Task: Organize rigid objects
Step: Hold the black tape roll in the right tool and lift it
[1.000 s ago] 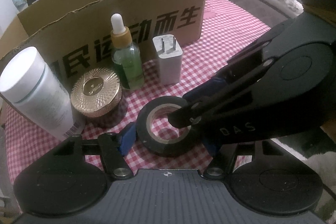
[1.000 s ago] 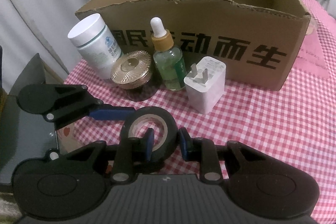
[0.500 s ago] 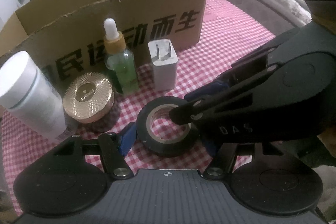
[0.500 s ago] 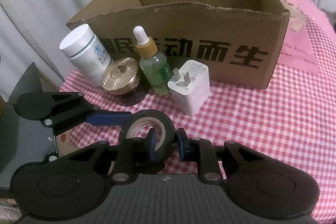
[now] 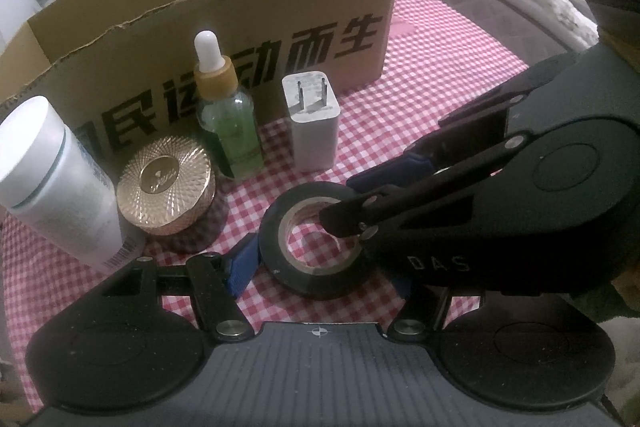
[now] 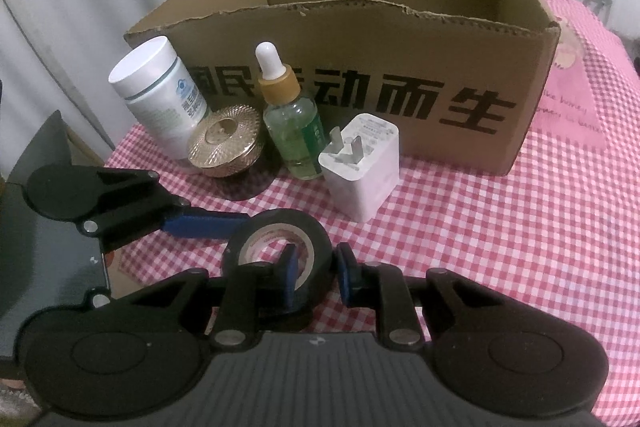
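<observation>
The black tape roll (image 6: 280, 247) lies on the worktop (image 6: 500, 247), its wall pinched by the right gripper (image 6: 316, 277); the left gripper (image 5: 320, 267) brackets it, wide. The box (image 6: 400, 67) ahead has receded slightly; lifting seems imminent.

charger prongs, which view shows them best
The left wrist view: the charger stands with its two prongs facing the camera, both fully visible and apart. In the right wrist view the charger is turned, so the prongs show at an angle on its top left face and look closer together.
</observation>
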Motion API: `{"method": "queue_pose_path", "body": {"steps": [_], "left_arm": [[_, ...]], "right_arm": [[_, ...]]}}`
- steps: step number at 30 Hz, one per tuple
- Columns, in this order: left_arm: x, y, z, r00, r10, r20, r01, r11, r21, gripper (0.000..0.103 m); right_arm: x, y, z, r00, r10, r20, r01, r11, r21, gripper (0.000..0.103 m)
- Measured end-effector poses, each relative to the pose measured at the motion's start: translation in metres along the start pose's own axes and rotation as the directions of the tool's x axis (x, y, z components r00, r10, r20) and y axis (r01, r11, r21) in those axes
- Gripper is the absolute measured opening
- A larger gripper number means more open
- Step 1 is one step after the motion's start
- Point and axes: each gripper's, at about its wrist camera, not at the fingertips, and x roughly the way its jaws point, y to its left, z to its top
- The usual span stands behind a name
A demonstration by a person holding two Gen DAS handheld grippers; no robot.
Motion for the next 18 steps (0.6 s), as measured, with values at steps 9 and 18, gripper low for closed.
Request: {"method": "queue_pose_path", "body": {"steps": [9,18], "left_arm": [[-0.007,-0.001,-0.001,1.000,0.002,0.018,-0.002,1.000,0.002,0.066],[-0.016,-0.002,0.000,0.999,0.009,0.044,-0.009,1.000,-0.002,0.066]], "right_arm": [[-0.009,-0.004,0.002,1.000,0.008,0.004,-0.008,1.000,0.022,0.020],[-0.023,-0.003,0.004,1.000,0.000,0.021,0.000,1.000,0.015,0.020]]}}
